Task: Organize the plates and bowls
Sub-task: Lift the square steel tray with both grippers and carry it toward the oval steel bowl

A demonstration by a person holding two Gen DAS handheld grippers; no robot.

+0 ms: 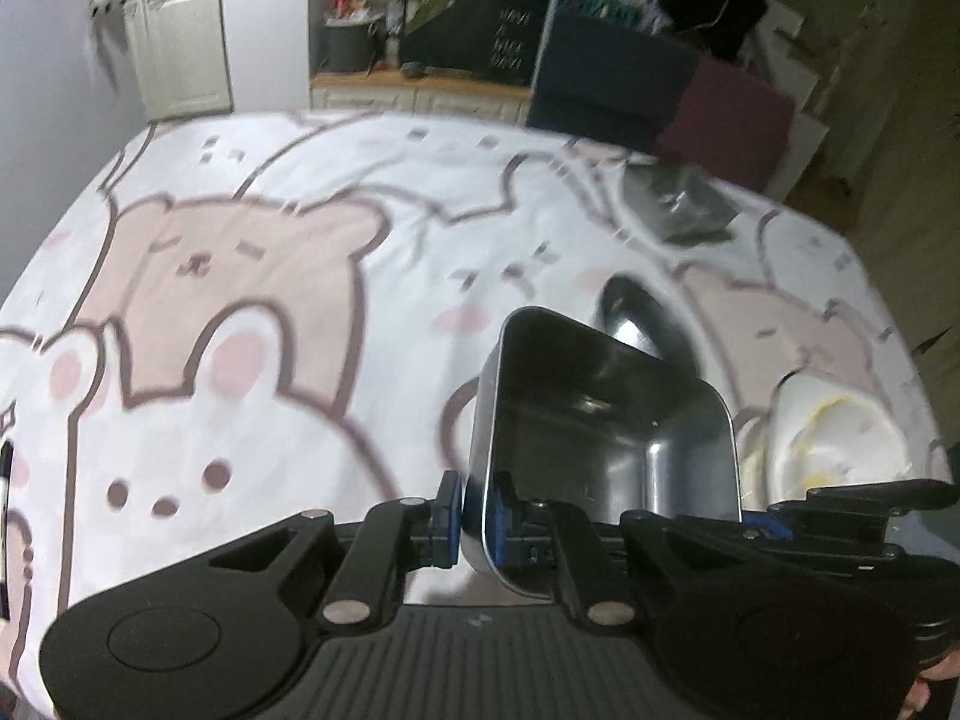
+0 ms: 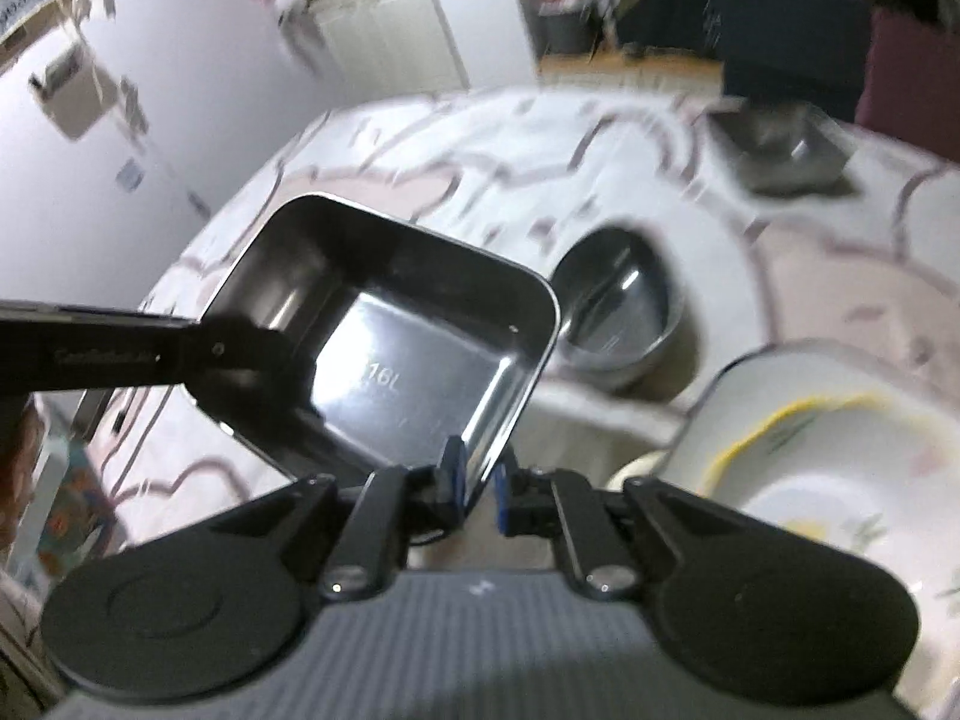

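Observation:
A square steel container [image 1: 600, 420] hangs tilted above the table, held between both grippers. My left gripper [image 1: 477, 516] is shut on its near left wall, blue pads on either side of the rim. In the right wrist view my right gripper [image 2: 477, 480] pinches the near wall of the same container [image 2: 390, 324], while the left gripper's fingers [image 2: 228, 348] clamp its left side. Just beyond the container a round steel bowl [image 2: 624, 306] sits on the table. To the right lies a white plate with a yellow rim [image 2: 840, 468].
A cartoon bear tablecloth [image 1: 240, 300] covers the table. A dark square steel dish [image 1: 678, 204] sits near the far right edge. Cabinets, a dark bin and clutter stand behind the table. The picture is blurred by motion.

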